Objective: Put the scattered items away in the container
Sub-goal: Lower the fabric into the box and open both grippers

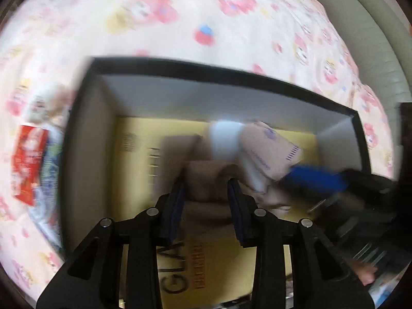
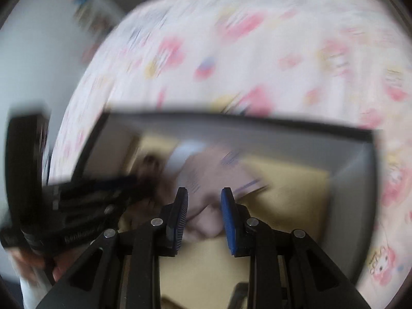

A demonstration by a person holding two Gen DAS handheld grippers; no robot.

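Black-rimmed cardboard box (image 1: 257,78) sits on the pink cartoon-print bedsheet (image 1: 180,13), already holding a tan paper parcel (image 1: 270,149) and a brown folded cloth (image 1: 208,188). Left gripper (image 1: 207,182) straddles that cloth, jaws part open; grip uncertain. Right gripper (image 2: 203,193) hovers part open, empty. Next, likely fetching the red snack packet (image 1: 29,162) lying left of the box.
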